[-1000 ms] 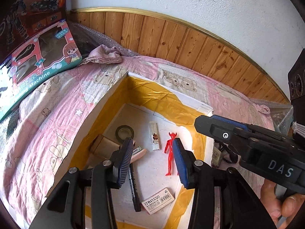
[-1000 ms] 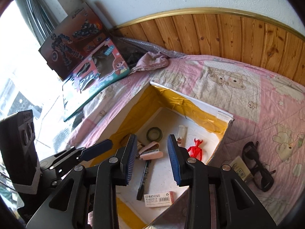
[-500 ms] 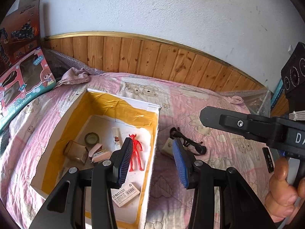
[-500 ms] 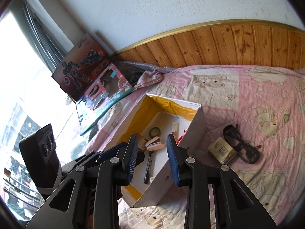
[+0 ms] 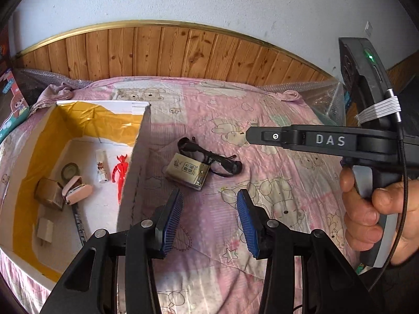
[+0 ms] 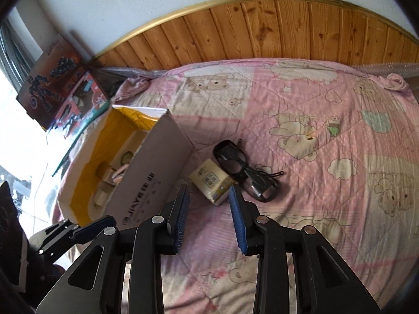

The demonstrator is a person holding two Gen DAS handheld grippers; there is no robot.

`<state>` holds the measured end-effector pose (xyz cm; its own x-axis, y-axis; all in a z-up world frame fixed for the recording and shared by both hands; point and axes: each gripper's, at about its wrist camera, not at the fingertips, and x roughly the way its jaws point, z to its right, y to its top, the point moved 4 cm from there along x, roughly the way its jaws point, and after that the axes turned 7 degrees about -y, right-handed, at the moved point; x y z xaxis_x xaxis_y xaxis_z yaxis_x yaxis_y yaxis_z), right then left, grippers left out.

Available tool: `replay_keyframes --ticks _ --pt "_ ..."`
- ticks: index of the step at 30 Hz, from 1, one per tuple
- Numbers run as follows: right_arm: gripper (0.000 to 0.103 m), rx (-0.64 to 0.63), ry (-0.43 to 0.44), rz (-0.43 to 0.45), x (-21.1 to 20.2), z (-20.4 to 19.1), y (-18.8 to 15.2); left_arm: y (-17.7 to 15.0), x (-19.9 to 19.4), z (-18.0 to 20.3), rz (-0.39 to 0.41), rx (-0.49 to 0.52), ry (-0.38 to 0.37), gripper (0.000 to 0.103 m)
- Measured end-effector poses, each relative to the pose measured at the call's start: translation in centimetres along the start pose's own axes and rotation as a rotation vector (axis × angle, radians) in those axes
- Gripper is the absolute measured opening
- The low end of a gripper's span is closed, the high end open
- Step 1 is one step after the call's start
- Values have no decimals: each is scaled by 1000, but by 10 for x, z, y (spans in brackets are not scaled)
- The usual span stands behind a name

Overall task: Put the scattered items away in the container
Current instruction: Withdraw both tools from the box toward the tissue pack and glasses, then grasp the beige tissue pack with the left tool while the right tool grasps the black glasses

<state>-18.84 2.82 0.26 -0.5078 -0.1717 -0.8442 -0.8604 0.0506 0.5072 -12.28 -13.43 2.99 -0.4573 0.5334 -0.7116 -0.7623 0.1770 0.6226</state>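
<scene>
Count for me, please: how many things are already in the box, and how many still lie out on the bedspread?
In the box: 7
On the bedspread: 2, the small carton and the glasses
Total: 9

I look across a bed [image 6: 301, 120] spread with a pink quilt printed with bears. Behind the bed, wood panelling [image 6: 275, 34] topped by a gold trim strip runs along a white wall [image 5: 209, 0]. Left of the bed, toy boxes [image 6: 60, 89] lean upright, and bright daylight floods in beyond them.
</scene>
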Motion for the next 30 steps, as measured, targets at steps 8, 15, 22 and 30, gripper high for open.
replay_keyframes --ticks 8,15,22,30 --pt "36 -133 -82 -36 72 17 15 8 59 -24 -68 -182 9 49" --pt "39 -211 -131 -27 105 31 17 26 120 -48 -105 -301 52 53" --pt "38 -152 -45 -176 134 49 2 25 169 -74 -131 -343 146 53" --pt "42 -260 -141 -273 119 34 1 12 157 -67 -167 -170 151 47"
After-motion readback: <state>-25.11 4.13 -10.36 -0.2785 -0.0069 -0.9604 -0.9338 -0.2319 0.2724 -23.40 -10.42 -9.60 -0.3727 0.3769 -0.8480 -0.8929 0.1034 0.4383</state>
